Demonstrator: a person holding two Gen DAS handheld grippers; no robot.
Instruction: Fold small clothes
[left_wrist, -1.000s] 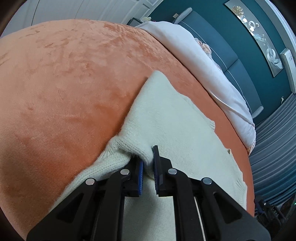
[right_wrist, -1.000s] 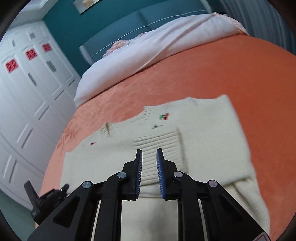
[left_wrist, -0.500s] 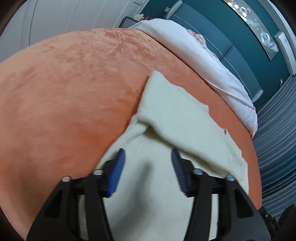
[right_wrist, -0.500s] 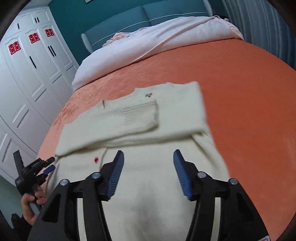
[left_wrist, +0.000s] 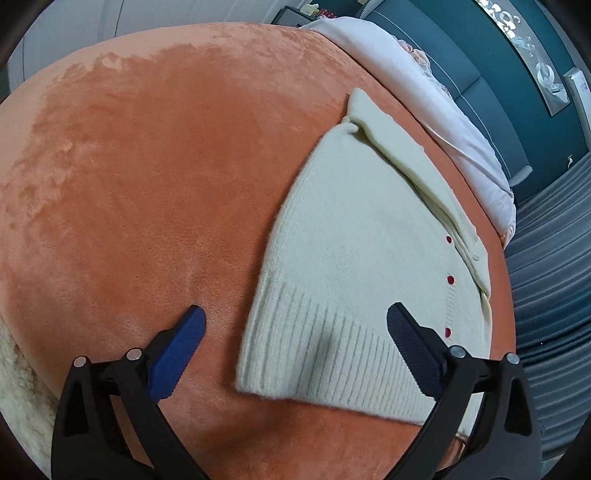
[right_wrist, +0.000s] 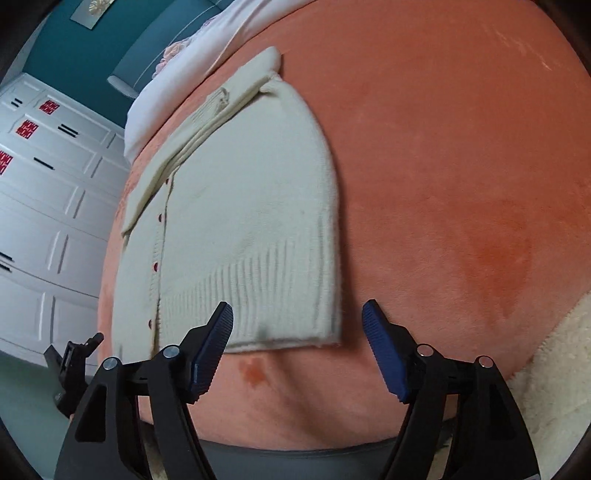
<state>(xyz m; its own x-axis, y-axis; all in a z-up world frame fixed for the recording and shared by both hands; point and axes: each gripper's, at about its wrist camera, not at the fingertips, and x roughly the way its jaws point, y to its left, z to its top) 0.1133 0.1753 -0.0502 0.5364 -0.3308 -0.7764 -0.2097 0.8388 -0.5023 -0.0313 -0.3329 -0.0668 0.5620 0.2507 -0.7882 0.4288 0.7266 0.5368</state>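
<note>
A cream knit cardigan (left_wrist: 354, 251) with small red buttons lies flat on the orange blanket (left_wrist: 147, 184), its sleeves folded across the far end and its ribbed hem nearest me. It also shows in the right wrist view (right_wrist: 243, 214). My left gripper (left_wrist: 295, 341) is open and empty, hovering above the hem's left corner. My right gripper (right_wrist: 297, 338) is open and empty, hovering above the hem's right corner. The left gripper's black frame (right_wrist: 72, 365) shows at the lower left of the right wrist view.
A pale pink duvet (left_wrist: 424, 92) lies along the far end of the bed below a teal headboard (left_wrist: 491, 66). White wardrobe doors (right_wrist: 48, 206) stand to the left. A cream fleece throw (right_wrist: 557, 369) lies at the near right bed edge.
Both grippers let go of the cardigan, opened wide and drew back toward the hem. The sleeves now lie folded across the garment's far end.
</note>
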